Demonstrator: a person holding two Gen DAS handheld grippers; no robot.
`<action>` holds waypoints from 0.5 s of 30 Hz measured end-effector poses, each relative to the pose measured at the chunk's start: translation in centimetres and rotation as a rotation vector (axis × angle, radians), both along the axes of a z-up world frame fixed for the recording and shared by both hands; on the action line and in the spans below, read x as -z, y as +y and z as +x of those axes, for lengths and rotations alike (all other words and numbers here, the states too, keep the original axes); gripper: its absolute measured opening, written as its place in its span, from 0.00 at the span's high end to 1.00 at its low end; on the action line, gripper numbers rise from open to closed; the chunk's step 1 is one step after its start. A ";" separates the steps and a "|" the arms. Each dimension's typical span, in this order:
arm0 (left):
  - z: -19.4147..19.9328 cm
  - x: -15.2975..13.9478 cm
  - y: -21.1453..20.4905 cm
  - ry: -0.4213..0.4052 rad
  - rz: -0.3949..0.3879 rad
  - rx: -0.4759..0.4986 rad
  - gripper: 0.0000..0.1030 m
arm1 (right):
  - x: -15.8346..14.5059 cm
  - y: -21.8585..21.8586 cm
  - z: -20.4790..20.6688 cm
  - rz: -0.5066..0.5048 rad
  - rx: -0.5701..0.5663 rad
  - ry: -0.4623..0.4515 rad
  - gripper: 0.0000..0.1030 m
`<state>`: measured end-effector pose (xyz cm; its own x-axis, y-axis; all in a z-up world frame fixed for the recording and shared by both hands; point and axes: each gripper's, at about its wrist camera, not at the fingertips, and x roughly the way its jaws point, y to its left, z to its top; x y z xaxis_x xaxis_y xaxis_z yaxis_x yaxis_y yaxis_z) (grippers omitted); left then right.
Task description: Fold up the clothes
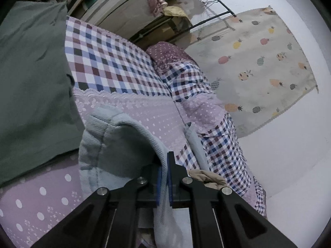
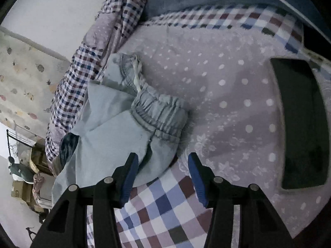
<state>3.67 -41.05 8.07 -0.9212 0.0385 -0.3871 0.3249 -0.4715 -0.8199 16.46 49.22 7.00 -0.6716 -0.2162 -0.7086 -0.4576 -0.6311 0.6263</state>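
The left gripper [image 1: 164,183] is clamped on the pale blue trousers [image 2: 115,128] bunched on the bedspread [image 2: 227,95], while the right gripper [image 2: 163,177], jaws apart, has their waistband at 12 o'clock, just ahead.

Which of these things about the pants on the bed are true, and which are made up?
1. The left gripper has light blue pants pinched between its jaws. True.
2. The right gripper is squeezing the pants too. False: its jaws stand open, with nothing between them.
3. The pants have a gathered elastic waistband with a white drawstring. True.
4. The bed cover is plain green. False: it is lilac with white dots and has checked panels.
5. A dark flat rectangular object lies on the bed, apart from the pants. True.
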 end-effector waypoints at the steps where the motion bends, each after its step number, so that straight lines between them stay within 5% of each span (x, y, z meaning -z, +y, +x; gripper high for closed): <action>1: 0.1 -0.1 0.0 0.005 -0.001 0.001 0.97 | 0.4 -0.2 -0.5 -0.010 -0.004 -0.009 0.47; 5: 0.3 -0.5 0.0 0.022 -0.001 0.007 0.98 | 1.8 -1.0 -2.7 -0.027 -0.039 -0.014 0.50; 6: 0.4 -0.6 0.0 0.032 0.001 0.009 0.98 | 1.8 -1.3 -3.1 -0.016 -0.050 -0.002 0.59; 7: 0.6 -0.7 0.0 0.044 0.002 0.013 0.98 | 1.5 -1.7 -3.5 0.009 -0.063 0.007 0.89; 8: 0.8 -0.9 -0.1 0.059 0.003 0.015 0.98 | 1.0 -2.1 -3.6 0.038 -0.075 0.021 0.95; 15: 3.7 -4.8 -0.5 0.272 0.013 0.010 0.99 | -6.3 -3.1 0.4 0.035 -0.057 0.319 0.96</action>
<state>7.37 -41.55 12.85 -0.9909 0.0512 -0.1245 0.0870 -0.4620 -0.8826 16.84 46.10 13.28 -0.8486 -0.2394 -0.4718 -0.2047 -0.6738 0.7100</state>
